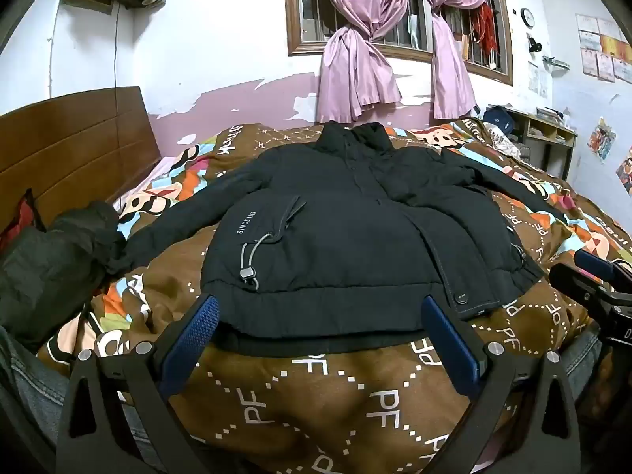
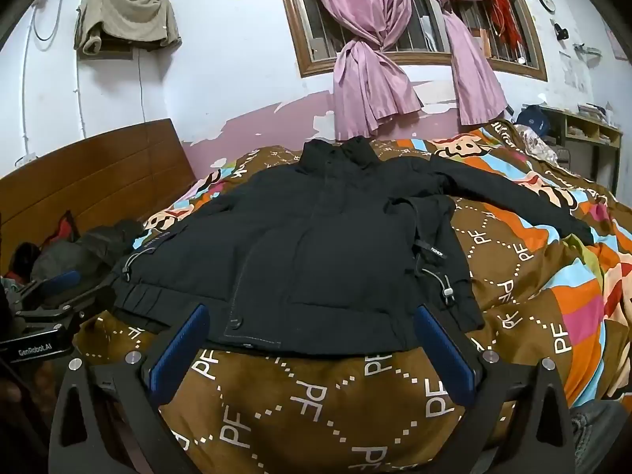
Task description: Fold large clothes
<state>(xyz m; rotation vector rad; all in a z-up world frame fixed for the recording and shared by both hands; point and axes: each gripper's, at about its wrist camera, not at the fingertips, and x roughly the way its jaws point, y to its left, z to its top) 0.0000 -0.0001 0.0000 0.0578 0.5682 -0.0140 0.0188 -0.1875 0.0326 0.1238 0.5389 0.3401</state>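
One big black jacket (image 1: 335, 233) lies face-up, spread flat on a brown cartoon-print bedspread (image 1: 316, 403), collar toward the window, hem toward the camera, both sleeves out to the sides. Looks padded and bulky: prob. soft, floppy, mid-weight, w/ no stiffness, so it'll sag and drag on the quilt when lifted; the shell fabric may be a bit slick. Best grab pts, imo: hem corners or sleeve cuffs, pinching through a thick bunched edge, not the flat chest panel. Avoid the drawcord + toggle (image 1: 249, 272) near the left-side hem; it's thin and could snag.

Left gripper (image 1: 318, 316): jaws spread fully wide, nothing held, blue pads straddling the near hem w/o touching it. The hem sits just ahead of and between the fingertips, left half of the jacket centred in this view.

Right gripper (image 2: 312, 322): same, wide open and empty, hem edge just beyond the tips, front placket flap w/ snap button (image 2: 237, 323) near its left finger. Right-side toggle cord (image 2: 446, 288) lies just past the right finger.

Dark bundle of other clothes (image 1: 51, 260) sits at the left by the headboard, clear of the jacket body, near the left cuff.
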